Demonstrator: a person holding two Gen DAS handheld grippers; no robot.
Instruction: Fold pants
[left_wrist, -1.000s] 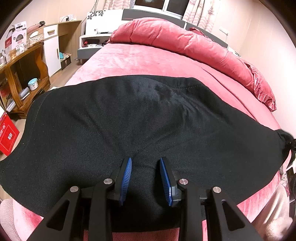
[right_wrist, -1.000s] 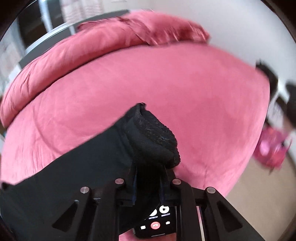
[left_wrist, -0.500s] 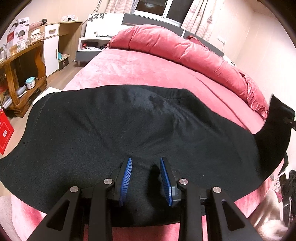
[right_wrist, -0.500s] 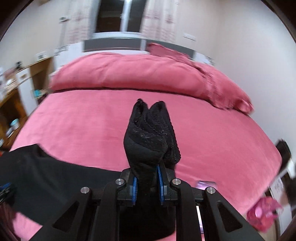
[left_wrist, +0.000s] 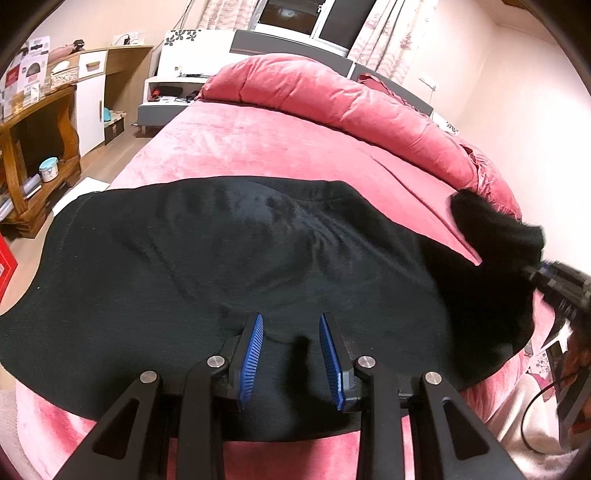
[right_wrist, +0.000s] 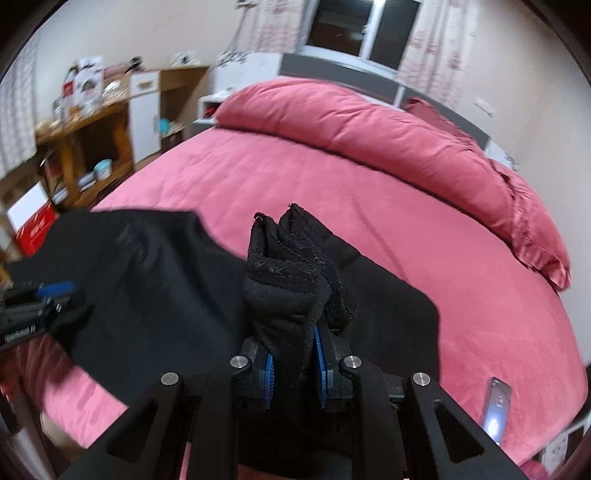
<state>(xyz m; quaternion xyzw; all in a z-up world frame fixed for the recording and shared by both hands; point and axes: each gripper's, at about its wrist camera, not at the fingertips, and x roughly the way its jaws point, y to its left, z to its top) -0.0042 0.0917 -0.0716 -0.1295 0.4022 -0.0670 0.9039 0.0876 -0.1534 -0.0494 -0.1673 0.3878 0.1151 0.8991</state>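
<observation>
Black pants (left_wrist: 207, 266) lie spread across the near part of a pink bed (left_wrist: 258, 147). My left gripper (left_wrist: 291, 350) is open, its blue pads low over the pants' near edge with cloth between them. My right gripper (right_wrist: 293, 363) is shut on a bunched end of the pants (right_wrist: 291, 273) and holds it lifted above the bed. In the left wrist view the right gripper (left_wrist: 554, 284) shows at the right, carrying that end (left_wrist: 491, 229) over the rest of the pants. The left gripper (right_wrist: 40, 299) shows at the left of the right wrist view.
A rolled pink duvet (left_wrist: 351, 107) lies along the bed's far side. Wooden shelves (left_wrist: 33, 147) and a white cabinet (left_wrist: 92, 99) stand to the left. A phone (right_wrist: 496, 410) lies on the bed's near right edge. A red box (left_wrist: 5, 269) is on the floor at left.
My right gripper has swung leftward with the pants end lifted, bringing it over the spread cloth toward the left gripper. The left gripper stays open in place over the near edge.
</observation>
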